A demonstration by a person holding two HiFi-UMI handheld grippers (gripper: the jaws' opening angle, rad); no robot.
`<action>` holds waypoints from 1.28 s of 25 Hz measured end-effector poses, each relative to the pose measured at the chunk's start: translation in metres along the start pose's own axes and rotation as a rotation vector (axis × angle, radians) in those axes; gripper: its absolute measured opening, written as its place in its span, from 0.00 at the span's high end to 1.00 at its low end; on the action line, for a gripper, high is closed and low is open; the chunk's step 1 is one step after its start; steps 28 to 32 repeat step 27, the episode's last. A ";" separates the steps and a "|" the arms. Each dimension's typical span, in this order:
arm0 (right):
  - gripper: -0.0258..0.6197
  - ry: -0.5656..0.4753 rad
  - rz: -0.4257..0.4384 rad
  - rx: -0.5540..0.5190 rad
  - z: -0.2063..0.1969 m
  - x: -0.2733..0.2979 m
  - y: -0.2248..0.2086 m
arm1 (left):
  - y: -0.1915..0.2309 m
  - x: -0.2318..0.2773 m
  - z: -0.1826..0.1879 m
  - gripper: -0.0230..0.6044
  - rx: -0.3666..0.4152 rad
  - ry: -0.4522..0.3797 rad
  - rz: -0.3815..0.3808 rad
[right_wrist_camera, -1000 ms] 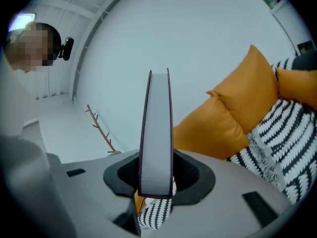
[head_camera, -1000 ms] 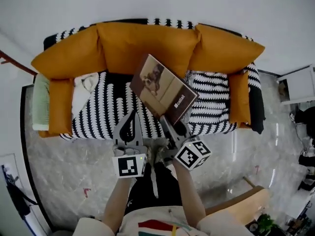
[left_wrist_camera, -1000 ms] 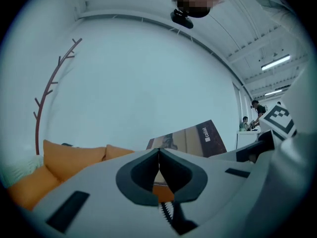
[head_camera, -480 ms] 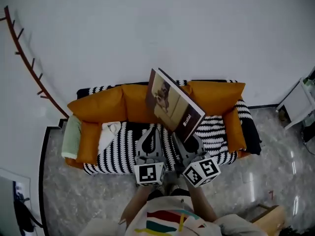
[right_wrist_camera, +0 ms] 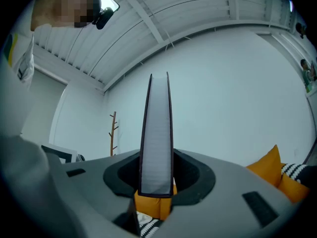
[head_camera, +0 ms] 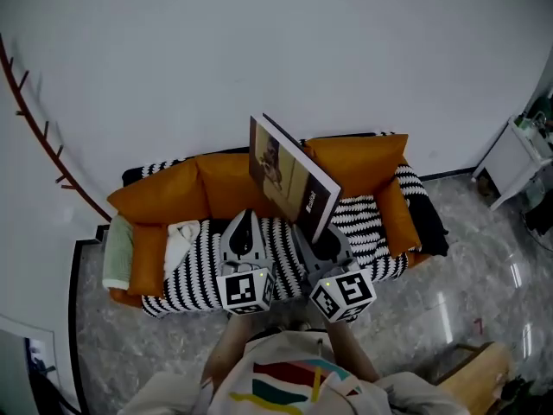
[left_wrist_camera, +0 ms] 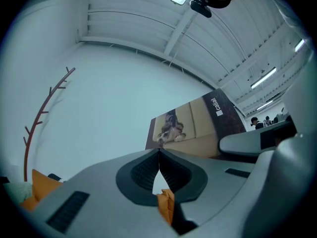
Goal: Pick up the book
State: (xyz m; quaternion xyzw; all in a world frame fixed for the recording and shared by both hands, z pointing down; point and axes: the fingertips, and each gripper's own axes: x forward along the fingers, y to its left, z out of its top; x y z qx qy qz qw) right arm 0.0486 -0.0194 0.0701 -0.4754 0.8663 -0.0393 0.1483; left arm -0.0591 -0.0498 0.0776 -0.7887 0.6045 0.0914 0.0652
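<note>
The book [head_camera: 289,175] has a brown and tan cover with a small animal picture. It is held up in the air, standing on edge above the sofa [head_camera: 380,167]. My right gripper [head_camera: 313,233] is shut on its lower edge. In the right gripper view the book [right_wrist_camera: 156,133] shows edge-on, its pale pages clamped between the two pads. My left gripper [head_camera: 244,230] hangs beside it on the left, jaws shut with nothing between them. In the left gripper view the book's cover [left_wrist_camera: 195,125] stands up to the right of my left gripper [left_wrist_camera: 158,155].
An orange sofa with a black and white striped throw [head_camera: 203,271] stands against a white wall. A white cloth [head_camera: 180,236] and a green cushion [head_camera: 115,253] lie at its left end. A white cabinet [head_camera: 517,158] stands at the right, a wooden stool [head_camera: 471,374] on the marble floor.
Both grippers have risen, and the book has gone up with the right one from over the seat to stand high before the wall. The book has rolled more upright.
</note>
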 end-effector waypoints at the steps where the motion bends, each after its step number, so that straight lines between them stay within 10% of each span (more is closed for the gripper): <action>1: 0.72 0.005 -0.011 -0.009 0.001 0.000 -0.004 | -0.004 0.002 0.001 0.95 0.006 0.001 -0.011; 32: 0.72 -0.098 -0.014 -0.056 0.043 0.035 -0.028 | 0.000 0.052 0.045 0.95 0.085 -0.082 -0.028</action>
